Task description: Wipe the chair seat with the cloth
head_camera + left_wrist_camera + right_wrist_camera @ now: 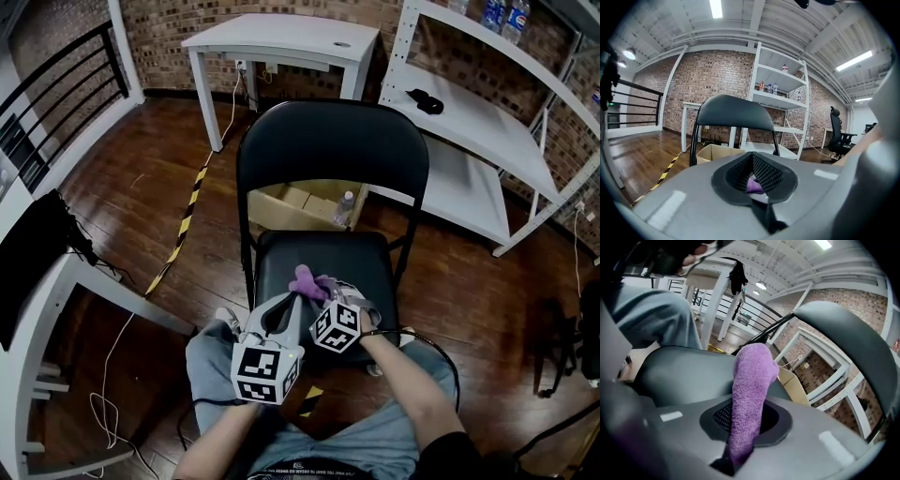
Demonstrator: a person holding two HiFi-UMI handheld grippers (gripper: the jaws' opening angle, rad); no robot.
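Right tool [740, 437] clamped on cloth [751, 376]. Narrow pinch may slip when dragged over chair seat [367, 264] toward 12 o'clock. Left tool [758, 194] jaws together.

Overhead cam, 2 close; chair [333, 150] shared

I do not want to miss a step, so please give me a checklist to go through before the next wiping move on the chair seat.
1. Cloth gripped by right claw: ok, jaws shut on it.
2. Enough cloth past the jaws: ok, a long end sticks out.
3. Left claw free: ok, shut, nothing between.
4. Chair seat free of other things: ok where visible.
5. Cloth pressed on seat: cannot tell.
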